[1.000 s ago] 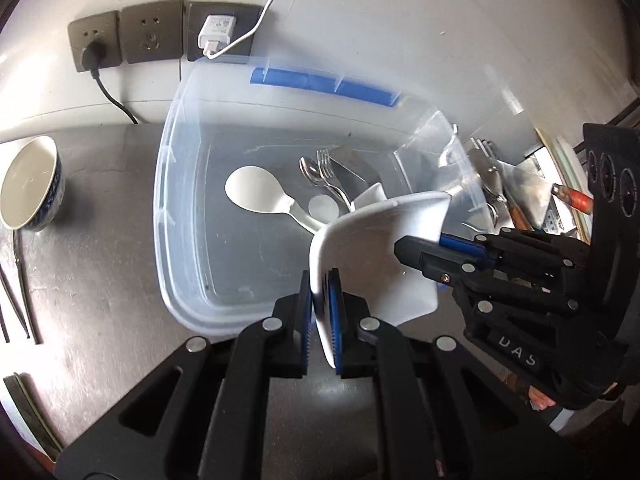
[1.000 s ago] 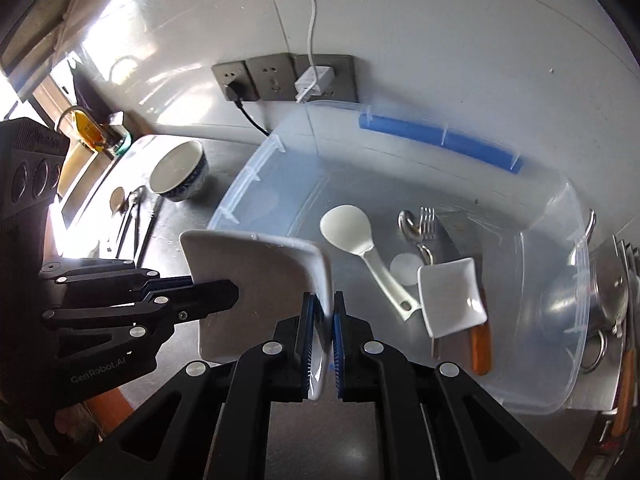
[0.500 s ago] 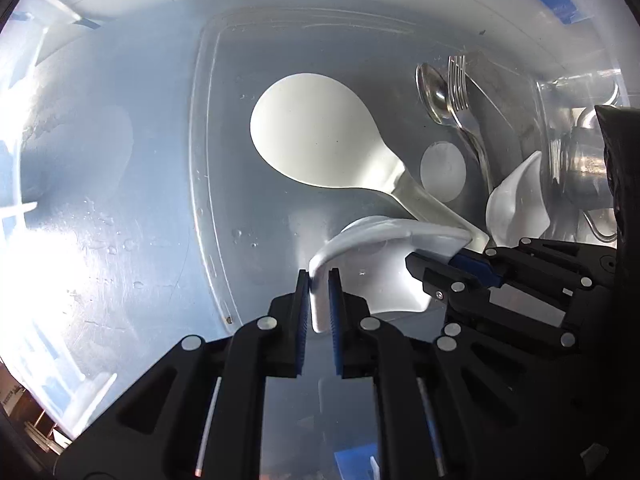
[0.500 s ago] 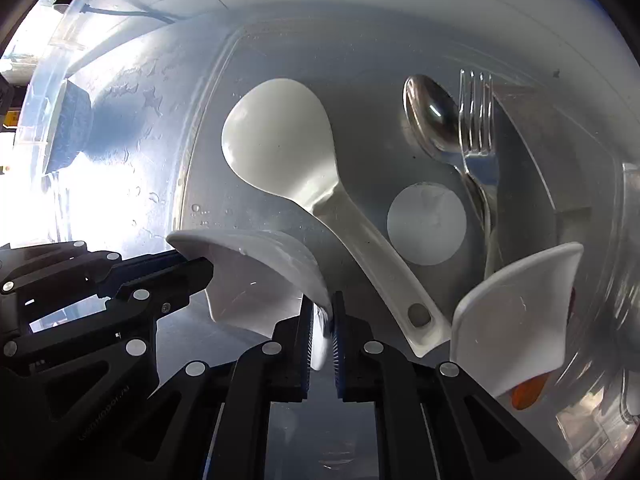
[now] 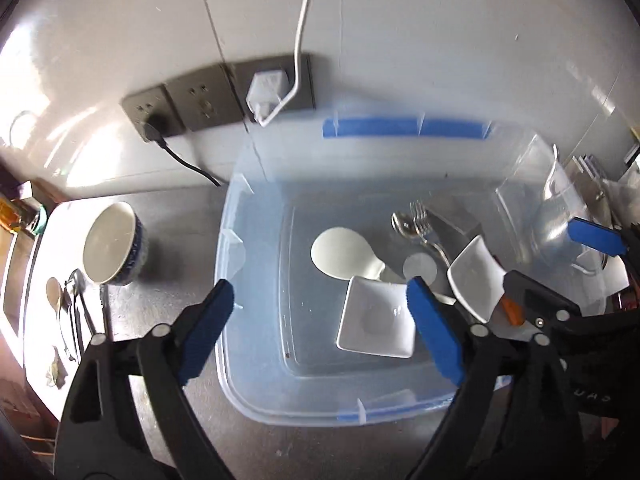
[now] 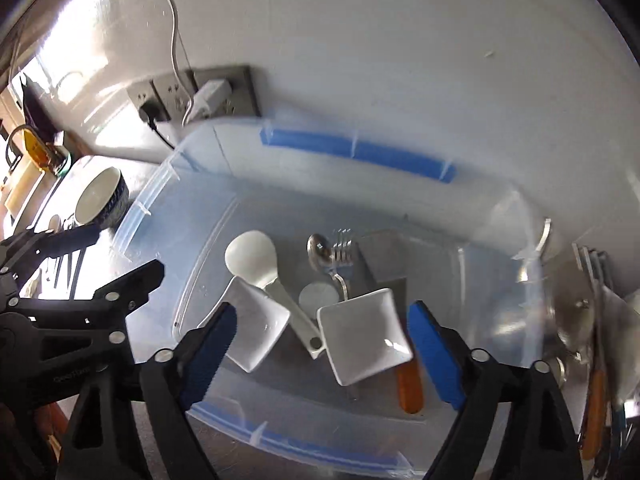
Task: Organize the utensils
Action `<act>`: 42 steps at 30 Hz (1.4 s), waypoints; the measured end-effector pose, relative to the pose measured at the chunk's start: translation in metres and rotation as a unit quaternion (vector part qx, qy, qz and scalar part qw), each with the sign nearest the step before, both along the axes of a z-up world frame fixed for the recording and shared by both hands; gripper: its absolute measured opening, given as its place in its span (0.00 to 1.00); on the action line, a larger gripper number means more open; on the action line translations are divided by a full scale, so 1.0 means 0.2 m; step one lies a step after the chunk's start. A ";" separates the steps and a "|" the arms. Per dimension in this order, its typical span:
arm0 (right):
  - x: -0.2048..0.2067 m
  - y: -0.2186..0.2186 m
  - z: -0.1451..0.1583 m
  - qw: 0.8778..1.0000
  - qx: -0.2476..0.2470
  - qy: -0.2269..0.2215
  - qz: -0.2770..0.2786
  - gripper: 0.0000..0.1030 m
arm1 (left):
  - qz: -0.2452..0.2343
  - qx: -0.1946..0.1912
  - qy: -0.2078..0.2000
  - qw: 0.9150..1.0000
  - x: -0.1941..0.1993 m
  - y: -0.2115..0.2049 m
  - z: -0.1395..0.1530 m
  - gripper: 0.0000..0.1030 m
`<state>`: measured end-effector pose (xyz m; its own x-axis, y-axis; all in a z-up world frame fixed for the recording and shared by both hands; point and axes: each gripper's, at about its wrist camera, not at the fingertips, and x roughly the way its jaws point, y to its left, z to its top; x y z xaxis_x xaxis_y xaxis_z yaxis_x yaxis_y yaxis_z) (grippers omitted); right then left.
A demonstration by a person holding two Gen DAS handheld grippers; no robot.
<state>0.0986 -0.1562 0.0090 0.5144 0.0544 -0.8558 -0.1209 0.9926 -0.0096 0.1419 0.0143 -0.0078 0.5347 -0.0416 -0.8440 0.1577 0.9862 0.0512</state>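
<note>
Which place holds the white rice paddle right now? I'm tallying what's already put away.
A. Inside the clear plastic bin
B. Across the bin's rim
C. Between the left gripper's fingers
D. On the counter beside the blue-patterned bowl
A: the white rice paddle lies on the floor of the clear plastic bin, beside the two square white dishes.

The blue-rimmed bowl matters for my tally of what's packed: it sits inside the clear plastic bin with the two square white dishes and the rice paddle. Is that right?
Not quite. The blue-rimmed bowl stands outside the clear plastic bin, on the counter beside it, as the left wrist view shows. The two square white dishes and the rice paddle are in the bin.
</note>
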 end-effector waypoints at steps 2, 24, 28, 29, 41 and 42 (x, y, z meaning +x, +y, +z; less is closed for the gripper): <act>-0.14 -0.08 0.08 0.998 -0.019 -0.053 -0.025 0.91 | 0.014 -0.004 -0.041 0.999 -0.16 -0.04 0.07 0.92; -1.09 -0.16 0.01 0.993 -0.020 -0.109 -0.039 0.95 | 0.087 0.003 -0.125 0.988 -1.09 -0.12 0.03 0.92; -1.13 -0.13 0.02 0.993 -0.018 -0.111 -0.030 0.95 | 0.077 0.011 -0.123 0.989 -1.12 -0.15 0.04 0.92; -1.13 -0.13 0.02 0.993 -0.020 -0.113 -0.031 0.95 | 0.075 0.015 -0.124 0.989 -1.13 -0.15 0.05 0.92; -1.16 -0.13 0.05 0.993 -0.021 -0.108 -0.045 0.95 | 0.065 0.008 -0.116 0.991 -1.14 -0.17 0.06 0.92; -1.16 -0.13 0.05 0.993 -0.022 -0.107 -0.047 0.95 | 0.065 0.007 -0.115 0.991 -1.14 -0.18 0.06 0.92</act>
<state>-0.1336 -0.1825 0.0199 0.6861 -0.0369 -0.7266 -0.0187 0.9975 -0.0683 -0.0867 -0.0207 0.0038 0.7133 0.0510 -0.6990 0.0111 0.9964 0.0841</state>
